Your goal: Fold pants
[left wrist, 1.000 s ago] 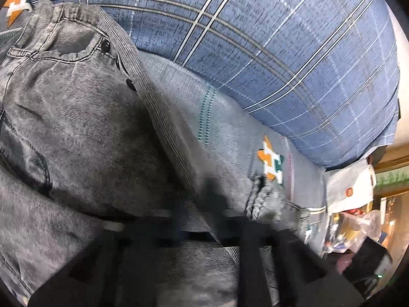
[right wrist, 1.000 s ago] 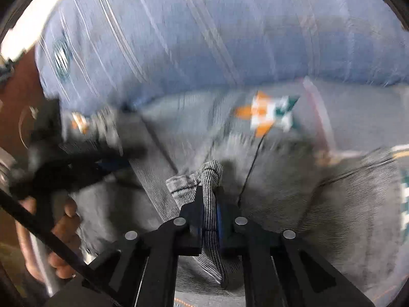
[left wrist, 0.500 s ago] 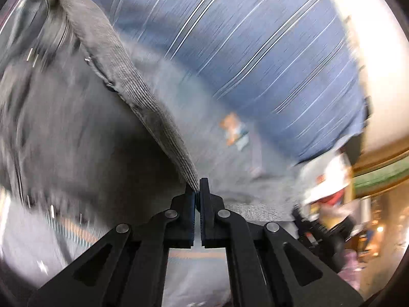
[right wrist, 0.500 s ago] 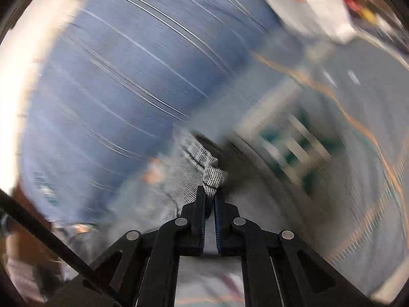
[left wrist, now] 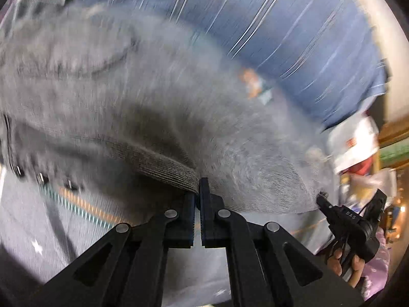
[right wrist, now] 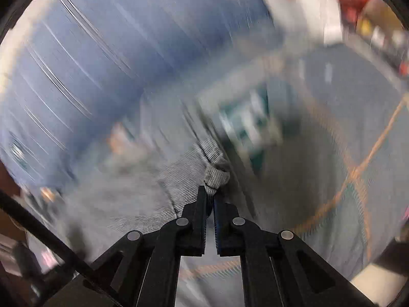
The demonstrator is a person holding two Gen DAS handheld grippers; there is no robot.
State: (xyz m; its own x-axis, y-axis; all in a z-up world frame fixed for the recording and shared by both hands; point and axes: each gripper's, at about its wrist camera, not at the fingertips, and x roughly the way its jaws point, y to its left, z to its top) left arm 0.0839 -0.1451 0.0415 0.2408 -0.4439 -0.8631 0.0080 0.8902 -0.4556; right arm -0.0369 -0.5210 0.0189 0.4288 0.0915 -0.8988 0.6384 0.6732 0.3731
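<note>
- Mid-fold: grey jeans (left wrist: 158,107) hang over a blue plaid bedspread (left wrist: 294,25), the left gripper (left wrist: 197,186) clamped on the waistband, the right gripper (right wrist: 210,194) pinching a bunched edge.
- Next move, likely: lay both held edges down level, then release.

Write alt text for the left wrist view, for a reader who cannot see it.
The black left gripper is shut on the ribbed edge of grey denim pants, which spread blurred over a grey patterned cover. Behind lies a blue striped cloth. At lower right, a hand holds the right gripper, pinching the same fabric's far edge.
</note>
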